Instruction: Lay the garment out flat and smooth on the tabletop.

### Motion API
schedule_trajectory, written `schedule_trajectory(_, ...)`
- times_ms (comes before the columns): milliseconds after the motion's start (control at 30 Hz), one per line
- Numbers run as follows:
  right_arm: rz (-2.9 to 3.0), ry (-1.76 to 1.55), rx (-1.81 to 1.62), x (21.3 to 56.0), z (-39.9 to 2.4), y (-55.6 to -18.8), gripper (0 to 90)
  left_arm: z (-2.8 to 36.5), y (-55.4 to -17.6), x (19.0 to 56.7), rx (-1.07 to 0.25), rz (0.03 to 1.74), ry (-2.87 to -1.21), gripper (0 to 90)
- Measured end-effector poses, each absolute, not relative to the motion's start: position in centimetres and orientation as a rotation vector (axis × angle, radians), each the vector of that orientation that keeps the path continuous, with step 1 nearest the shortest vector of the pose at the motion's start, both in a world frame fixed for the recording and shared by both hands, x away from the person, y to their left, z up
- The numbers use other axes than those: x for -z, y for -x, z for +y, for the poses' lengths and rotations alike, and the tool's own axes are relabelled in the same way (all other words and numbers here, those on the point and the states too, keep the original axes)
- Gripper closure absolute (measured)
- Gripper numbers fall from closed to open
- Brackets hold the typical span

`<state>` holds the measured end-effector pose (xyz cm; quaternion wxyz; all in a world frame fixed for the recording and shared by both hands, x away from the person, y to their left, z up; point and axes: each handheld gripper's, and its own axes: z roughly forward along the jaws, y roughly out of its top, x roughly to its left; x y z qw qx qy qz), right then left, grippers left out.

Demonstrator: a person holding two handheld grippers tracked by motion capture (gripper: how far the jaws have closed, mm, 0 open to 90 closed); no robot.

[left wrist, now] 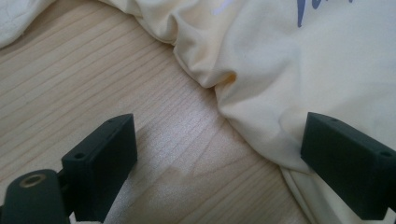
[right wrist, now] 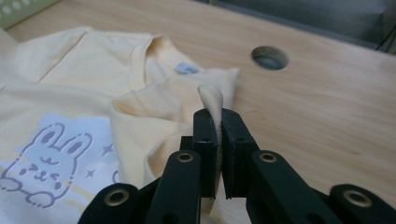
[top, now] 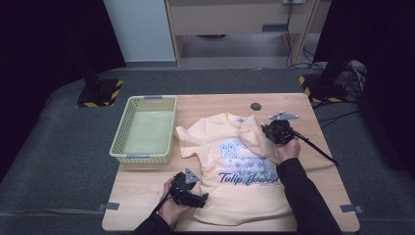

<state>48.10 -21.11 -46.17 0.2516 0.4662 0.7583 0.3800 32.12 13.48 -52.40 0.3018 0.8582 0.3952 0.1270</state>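
A pale yellow T-shirt (top: pixel 235 161) with a rabbit print and blue lettering lies front up on the wooden table (top: pixel 142 191). My right gripper (top: pixel 269 134) is at the shirt's right sleeve. In the right gripper view the right gripper (right wrist: pixel 218 116) is shut on a fold of that sleeve (right wrist: pixel 212 95), which is lifted and turned in over the shirt (right wrist: pixel 70 88). My left gripper (top: pixel 198 198) sits at the shirt's lower left hem. In the left gripper view the left gripper (left wrist: pixel 219 140) is open, its jaws wide apart over bare wood, with the shirt's edge (left wrist: pixel 261 116) reaching in by the right jaw.
A pale green plastic basket (top: pixel 147 99) stands at the table's left, beside the shirt's left sleeve. A round cable hole (top: pixel 256 106) lies in the table behind the collar. The person's forearms come in from the near edge. Grey floor surrounds the table.
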Motion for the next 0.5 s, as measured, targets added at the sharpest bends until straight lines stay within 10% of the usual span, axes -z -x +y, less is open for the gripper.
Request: schedule_trajectory(500, 1.691, -1.489, -0.935, 42.7, -31.7, -47.4, 78.2, 13.5, -32.1, 52.4, -0.338, 1.052, -2.275, 9.8)
